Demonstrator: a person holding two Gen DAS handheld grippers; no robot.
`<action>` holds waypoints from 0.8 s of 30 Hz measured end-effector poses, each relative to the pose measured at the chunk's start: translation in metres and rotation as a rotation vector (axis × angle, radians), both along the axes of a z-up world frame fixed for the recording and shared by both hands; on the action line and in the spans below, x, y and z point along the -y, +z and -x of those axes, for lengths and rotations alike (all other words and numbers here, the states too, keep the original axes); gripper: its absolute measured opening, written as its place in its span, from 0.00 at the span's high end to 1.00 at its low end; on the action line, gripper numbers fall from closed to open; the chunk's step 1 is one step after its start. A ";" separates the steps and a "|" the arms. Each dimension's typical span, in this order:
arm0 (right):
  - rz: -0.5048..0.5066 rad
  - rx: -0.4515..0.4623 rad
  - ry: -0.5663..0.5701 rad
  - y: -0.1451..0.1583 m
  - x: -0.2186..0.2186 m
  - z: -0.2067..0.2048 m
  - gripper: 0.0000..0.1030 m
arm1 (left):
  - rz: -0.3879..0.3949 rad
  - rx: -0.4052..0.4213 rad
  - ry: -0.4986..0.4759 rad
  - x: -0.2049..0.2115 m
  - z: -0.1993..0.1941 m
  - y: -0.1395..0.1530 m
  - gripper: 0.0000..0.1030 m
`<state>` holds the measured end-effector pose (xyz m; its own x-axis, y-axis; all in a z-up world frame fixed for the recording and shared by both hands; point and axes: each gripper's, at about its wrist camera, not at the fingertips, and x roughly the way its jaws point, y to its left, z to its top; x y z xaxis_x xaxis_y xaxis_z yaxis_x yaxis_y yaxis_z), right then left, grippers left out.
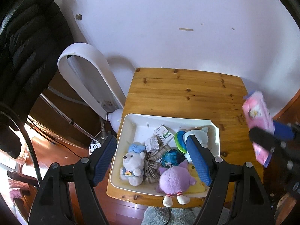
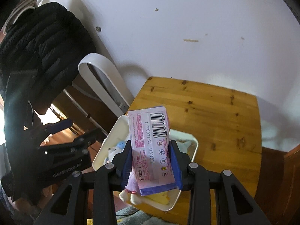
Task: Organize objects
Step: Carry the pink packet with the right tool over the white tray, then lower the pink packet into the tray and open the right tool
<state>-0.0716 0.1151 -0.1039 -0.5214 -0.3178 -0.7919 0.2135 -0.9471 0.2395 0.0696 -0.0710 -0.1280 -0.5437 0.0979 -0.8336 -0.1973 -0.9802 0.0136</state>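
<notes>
A white bin [image 1: 168, 117] stands at the near left corner of the wooden table [image 1: 187, 90]. Inside lie a white bear with a blue bow [image 1: 132, 163], a purple plush [image 1: 174, 180], a plaid pouch [image 1: 151, 166], a blue ball [image 1: 171, 157], two small cartons [image 1: 163, 134] and a white plush [image 1: 198, 136]. My left gripper [image 1: 150, 142] hovers open above the bin with nothing between its fingers. My right gripper [image 2: 151, 146] is shut on a pink box [image 2: 148, 127] with a barcode, held over the bin's [image 2: 112, 133] right part. In the left wrist view that pink box [image 1: 256, 108] shows at the right edge.
A white loop-shaped fan [image 1: 88, 78] stands left of the table, against the white wall. A black padded jacket [image 1: 28, 46] hangs at the far left. A white bulb [image 1: 117, 119] touches the bin's far left corner. A grey rug [image 1: 168, 215] lies below the table's near edge.
</notes>
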 end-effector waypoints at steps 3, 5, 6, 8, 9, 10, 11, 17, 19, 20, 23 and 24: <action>0.004 0.018 0.002 -0.006 0.004 0.000 0.62 | 0.000 0.001 -0.003 0.001 0.001 0.000 0.23; 0.004 0.031 0.003 -0.009 0.006 0.000 0.62 | 0.001 0.000 -0.005 0.000 0.002 0.000 0.23; 0.004 0.037 0.002 -0.011 0.006 0.001 0.61 | 0.001 0.000 -0.007 0.000 0.002 0.000 0.23; 0.006 0.048 0.002 -0.013 0.007 0.000 0.61 | 0.000 0.002 -0.011 -0.003 0.003 0.000 0.22; 0.008 0.052 0.002 -0.014 0.007 0.001 0.61 | 0.000 0.004 -0.013 -0.003 0.004 -0.001 0.22; 0.008 0.055 0.002 -0.015 0.006 0.001 0.61 | 0.000 0.007 -0.010 -0.005 0.004 -0.001 0.22; 0.008 0.056 0.001 -0.015 0.005 0.001 0.61 | 0.001 0.008 -0.011 -0.006 0.005 -0.002 0.22; 0.014 0.052 -0.003 -0.014 0.002 0.001 0.61 | 0.009 0.012 -0.011 -0.011 0.007 -0.003 0.23; 0.015 0.054 0.002 -0.015 0.001 0.001 0.61 | 0.013 0.014 -0.008 -0.012 0.008 -0.004 0.23; 0.016 0.055 0.005 -0.016 0.001 0.001 0.61 | 0.013 0.015 -0.007 -0.012 0.009 -0.004 0.23; 0.015 0.060 0.014 -0.017 0.001 0.001 0.61 | 0.016 0.018 -0.002 -0.013 0.009 -0.004 0.22; 0.015 0.063 0.019 -0.018 0.001 0.001 0.60 | 0.017 0.018 -0.001 -0.013 0.009 -0.004 0.23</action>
